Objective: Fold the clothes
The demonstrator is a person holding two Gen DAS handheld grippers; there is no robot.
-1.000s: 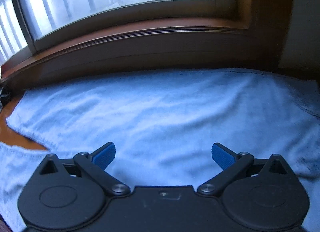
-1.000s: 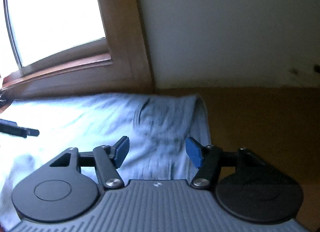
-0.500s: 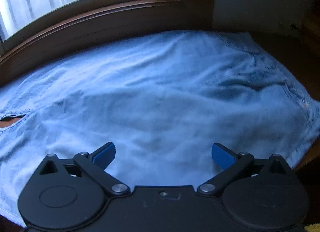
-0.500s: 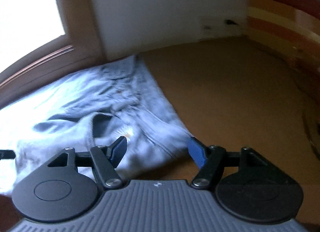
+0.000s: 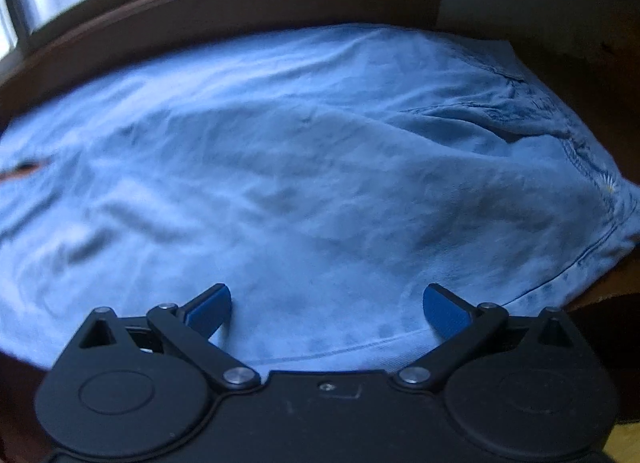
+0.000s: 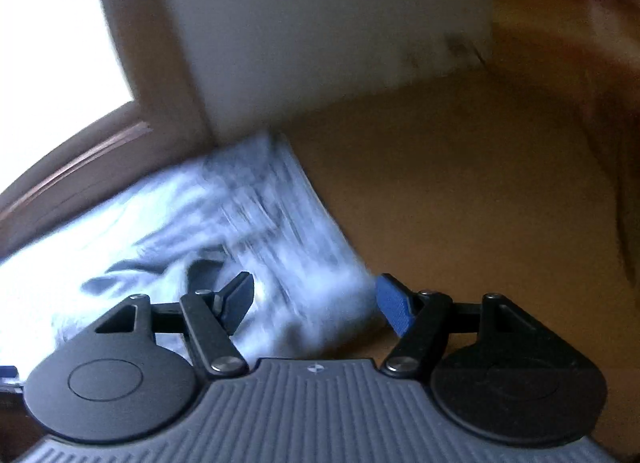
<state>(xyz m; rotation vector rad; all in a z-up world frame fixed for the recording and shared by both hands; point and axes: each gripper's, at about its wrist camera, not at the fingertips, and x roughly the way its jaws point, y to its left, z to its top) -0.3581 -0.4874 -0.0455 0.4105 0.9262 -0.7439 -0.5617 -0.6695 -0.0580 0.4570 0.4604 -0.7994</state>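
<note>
Hovering over spread jeans (image 5: 304, 167), left tongs (image 5: 327, 305) agape, right tongs (image 6: 316, 299) agape above waistband edge

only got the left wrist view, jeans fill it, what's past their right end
Observer: In the right wrist view, bare brown surface runs from the jeans to a pale wall.
Operator: where's the right gripper then
Observer: The right gripper is open over the jeans' near corner, with the denim edge seen between its fingers, pads not pressing it.
Operator: anything else out there
Observer: At the far right edge there is a blurred reddish-orange shape; I cannot tell what it is.
</note>
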